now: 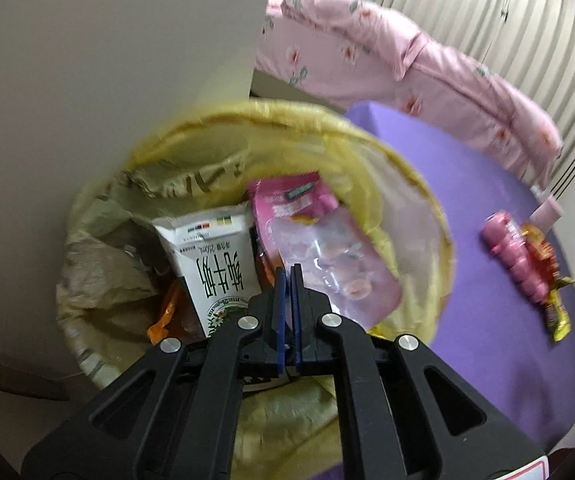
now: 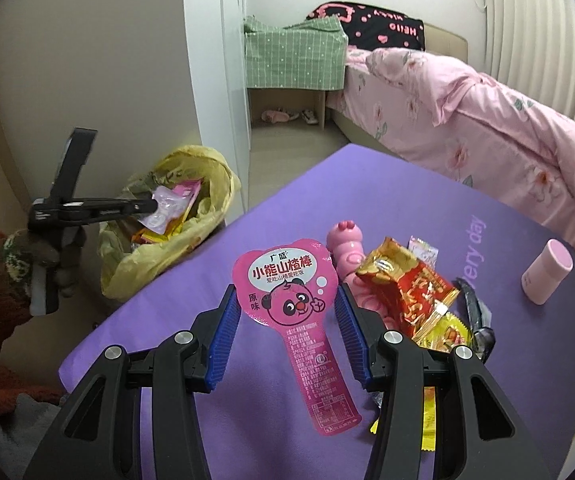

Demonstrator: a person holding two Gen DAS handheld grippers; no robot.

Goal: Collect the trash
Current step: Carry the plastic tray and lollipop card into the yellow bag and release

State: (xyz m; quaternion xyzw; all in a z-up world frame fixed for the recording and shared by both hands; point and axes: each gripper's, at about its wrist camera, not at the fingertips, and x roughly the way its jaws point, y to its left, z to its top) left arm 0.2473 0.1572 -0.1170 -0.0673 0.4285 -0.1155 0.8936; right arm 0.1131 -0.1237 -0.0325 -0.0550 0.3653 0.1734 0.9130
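- Pink wrapper point(image 2: 287, 296): glossy plastic film.
- Bin liner point(image 2: 211, 184): thin yellow plastic, crinkled.
- Surface point(image 2: 367, 200): matt purple cloth.
- Carton point(image 1: 217, 268): smooth printed paper.
- Right tongs point(image 2: 287, 344): ribbed blue pads.

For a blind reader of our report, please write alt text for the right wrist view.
An open hand-held gripper straddles a pink bear-shaped snack wrapper on a purple mat. To the left, another hand-held gripper holds a clear plastic wrapper over a yellow-lined trash bin.
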